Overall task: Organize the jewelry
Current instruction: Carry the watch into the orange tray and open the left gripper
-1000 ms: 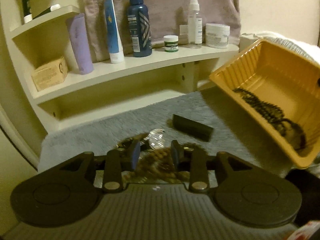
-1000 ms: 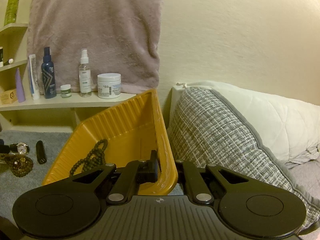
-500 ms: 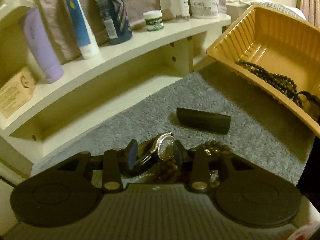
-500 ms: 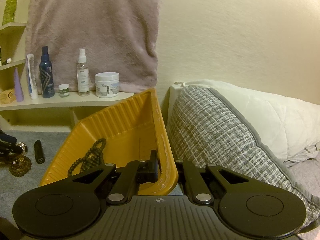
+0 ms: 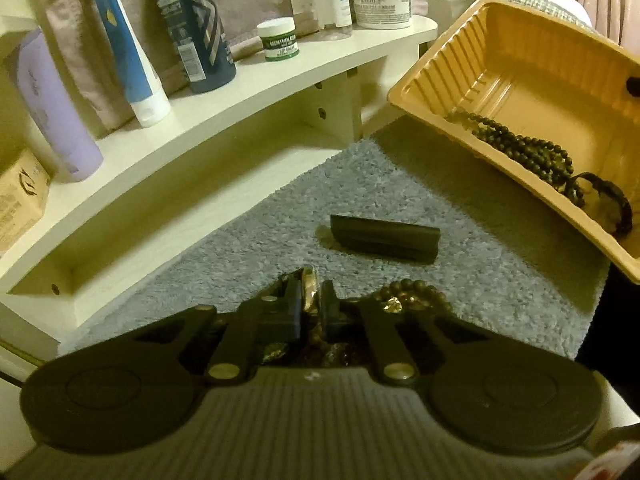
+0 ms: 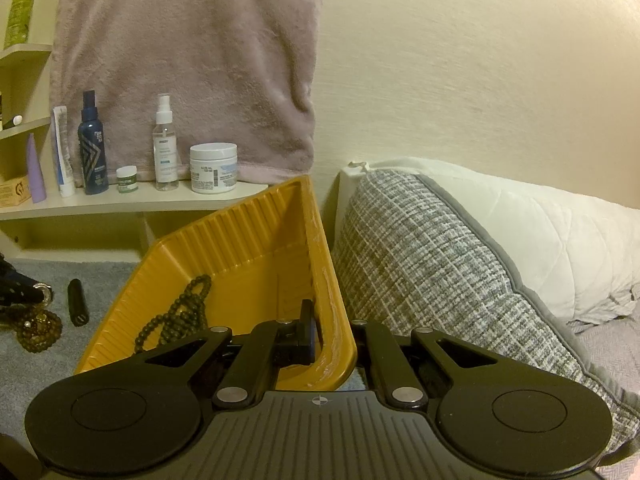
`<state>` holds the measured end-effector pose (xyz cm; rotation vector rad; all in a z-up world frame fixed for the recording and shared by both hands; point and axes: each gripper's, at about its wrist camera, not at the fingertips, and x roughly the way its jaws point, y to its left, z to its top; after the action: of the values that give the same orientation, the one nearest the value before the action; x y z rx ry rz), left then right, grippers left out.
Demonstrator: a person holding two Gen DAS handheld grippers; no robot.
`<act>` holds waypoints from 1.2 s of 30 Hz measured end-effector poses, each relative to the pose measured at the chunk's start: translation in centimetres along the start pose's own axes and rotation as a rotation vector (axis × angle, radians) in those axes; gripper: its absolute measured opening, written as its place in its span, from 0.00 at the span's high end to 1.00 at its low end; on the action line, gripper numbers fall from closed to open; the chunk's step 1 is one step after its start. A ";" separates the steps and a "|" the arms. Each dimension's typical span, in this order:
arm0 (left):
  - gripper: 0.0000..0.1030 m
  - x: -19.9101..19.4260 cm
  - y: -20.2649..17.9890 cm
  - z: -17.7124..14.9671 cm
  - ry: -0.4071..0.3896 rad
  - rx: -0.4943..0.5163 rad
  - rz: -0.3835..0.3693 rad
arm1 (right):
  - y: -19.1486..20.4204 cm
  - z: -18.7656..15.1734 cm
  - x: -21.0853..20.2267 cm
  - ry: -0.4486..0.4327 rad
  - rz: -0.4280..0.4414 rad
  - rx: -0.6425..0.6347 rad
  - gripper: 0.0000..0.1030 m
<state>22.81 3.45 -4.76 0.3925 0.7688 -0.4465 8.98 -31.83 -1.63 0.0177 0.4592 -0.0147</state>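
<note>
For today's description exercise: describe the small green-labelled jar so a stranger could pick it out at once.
Find the curved cream shelf below the hanging towel. Along its row of toiletries, the jar stands between the dark blue bottle and the clear spray bottle. It is the shortest container there, white-lidded with a green label.

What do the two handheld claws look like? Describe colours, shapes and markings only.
Both the left claw and the right claw are matte black, with two round discs, a ribbed centre plate, silver pivot rivets and flat rectangular fingers. A small white mark sits mid-plate.
</note>
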 end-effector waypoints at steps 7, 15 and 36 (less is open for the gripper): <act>0.92 -1.9 0.3 0.3 -0.044 -0.018 0.033 | 0.3 0.1 -0.2 -0.004 0.000 -0.007 0.95; 0.92 -4.3 -0.3 1.8 -0.099 -0.039 0.036 | 0.5 0.2 -0.3 -0.006 0.002 -0.014 0.95; 0.92 -6.5 -8.6 7.3 -0.231 -0.033 -0.197 | 0.8 0.5 -0.7 -0.014 0.012 -0.017 0.95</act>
<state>18.38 -5.71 3.29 0.2294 0.5912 -0.6509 8.62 -31.00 -0.89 0.0033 0.4456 0.0011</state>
